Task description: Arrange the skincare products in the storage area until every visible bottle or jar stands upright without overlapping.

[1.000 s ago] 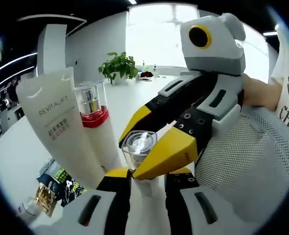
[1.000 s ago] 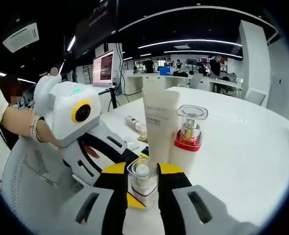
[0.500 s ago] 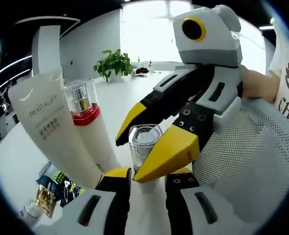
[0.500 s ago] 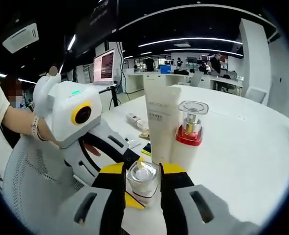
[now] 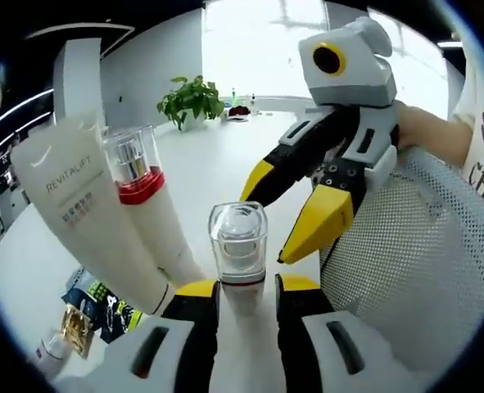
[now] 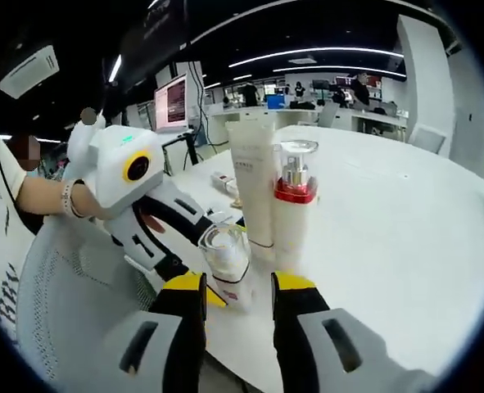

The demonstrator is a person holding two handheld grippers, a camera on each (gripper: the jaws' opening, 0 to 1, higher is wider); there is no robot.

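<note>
Left gripper (image 5: pixel 237 288): its yellow-tipped jaws rise on either side of the small clear-capped bottle (image 5: pixel 238 244), whose white body sits between them. The tips look pressed against the bottle's sides, so it reads as a pinch on the bottle. The bottle stands upright on the white table (image 5: pixel 217 164).

Right gripper (image 6: pixel 237 286): jaws spread, nothing between them. In the right gripper view the same small bottle (image 6: pixel 225 258) stands just ahead of the tips, apart from them. In the left gripper view the right gripper (image 5: pixel 295 209) hangs to the right of the bottle, its two yellow tips parted and clear of the cap. A hand holds it from behind, at the edge of a white mesh chair back (image 5: pixel 405 262).

Behind the small bottle: a white pump bottle with a red collar (image 5: pixel 143 205) under a clear cap, upright in the right gripper view (image 6: pixel 291 205). A white tube marked REVITALIFT (image 5: pixel 82 213) stands just beside it, touching or nearly so; I cannot tell which.

Lower left in the left gripper view: a dark printed packet (image 5: pixel 102 307) and a small gold-labelled item (image 5: pixel 74 332) lie on the table.

Farther back: a potted plant (image 5: pixel 191 98) on the tabletop.
</note>
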